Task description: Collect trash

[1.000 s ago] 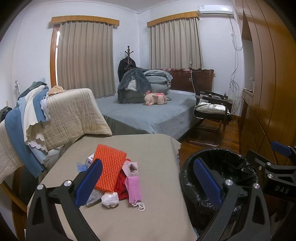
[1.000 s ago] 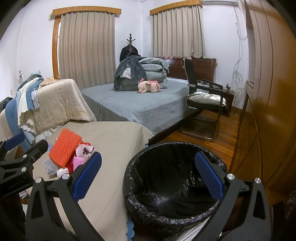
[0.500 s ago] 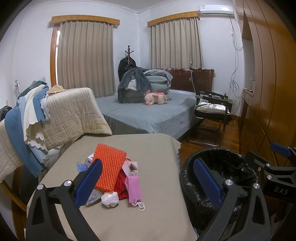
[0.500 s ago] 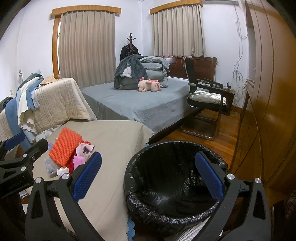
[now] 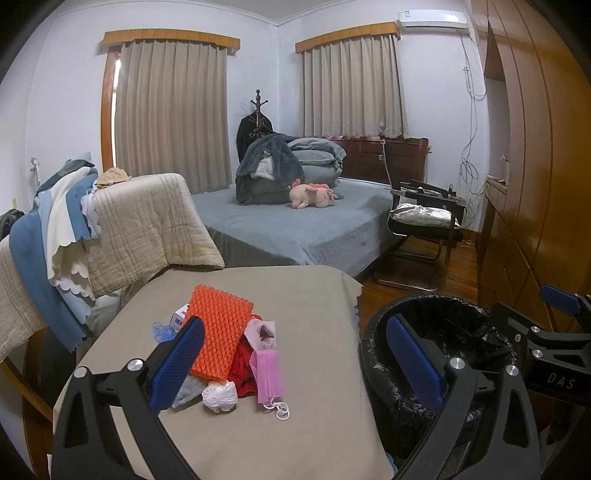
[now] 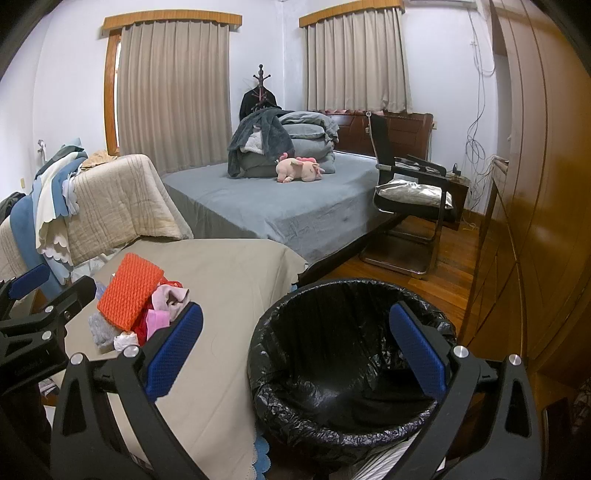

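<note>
Hovering wide-open, empty: left tongs [image 5: 295,360], right tongs [image 6: 295,347]; trash pile [image 5: 229,347] on beige-covered table [image 5: 325,424], bedroom.

Legible lettering: "DAS", in pale capitals on the black body of the right tongs [image 5: 561,325], seen at the right edge of the left wrist view. Blue print on the small white box [image 5: 179,316] in the trash pile on the bench [image 5: 314,424]: present but too small and too hidden by the orange mat [image 5: 218,334] to read. Dark mark on the front of the white air conditioner [image 5: 432,16], upper right: too small to read. In the right wrist view, no readable text.
</note>
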`<state>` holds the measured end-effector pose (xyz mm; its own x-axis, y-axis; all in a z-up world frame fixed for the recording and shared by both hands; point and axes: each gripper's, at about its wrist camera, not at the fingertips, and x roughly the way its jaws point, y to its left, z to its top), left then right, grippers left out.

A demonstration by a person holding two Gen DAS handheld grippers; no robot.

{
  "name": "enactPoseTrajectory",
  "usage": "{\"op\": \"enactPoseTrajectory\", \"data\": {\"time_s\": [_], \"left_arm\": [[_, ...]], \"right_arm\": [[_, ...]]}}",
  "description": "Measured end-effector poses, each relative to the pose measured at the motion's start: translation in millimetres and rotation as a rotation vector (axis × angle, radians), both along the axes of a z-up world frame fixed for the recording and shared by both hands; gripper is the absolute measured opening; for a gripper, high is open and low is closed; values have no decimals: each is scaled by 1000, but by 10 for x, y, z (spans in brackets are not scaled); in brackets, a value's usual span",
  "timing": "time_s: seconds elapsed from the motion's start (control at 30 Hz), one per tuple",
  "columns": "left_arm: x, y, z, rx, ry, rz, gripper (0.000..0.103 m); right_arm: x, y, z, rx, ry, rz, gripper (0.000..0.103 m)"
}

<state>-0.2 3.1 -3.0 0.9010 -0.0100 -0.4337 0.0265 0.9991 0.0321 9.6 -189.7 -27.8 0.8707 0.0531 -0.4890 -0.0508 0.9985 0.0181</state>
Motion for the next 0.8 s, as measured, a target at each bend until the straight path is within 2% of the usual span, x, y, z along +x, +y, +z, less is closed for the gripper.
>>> {"op": "enactPoseTrajectory", "data": {"time_s": [0.57, 0.6, 0.8], "left_arm": [[0, 44, -32, -6, 2, 5, 97], [27, 95, -150, -9, 4, 8, 97], [80, 147, -185, -18, 14, 22, 97]], "right_arm": [[35, 50, -19, -2, 6, 5, 98], [50, 82, -28, -3, 7, 6, 98], [103, 140, -90, -5, 13, 17, 98]]}}
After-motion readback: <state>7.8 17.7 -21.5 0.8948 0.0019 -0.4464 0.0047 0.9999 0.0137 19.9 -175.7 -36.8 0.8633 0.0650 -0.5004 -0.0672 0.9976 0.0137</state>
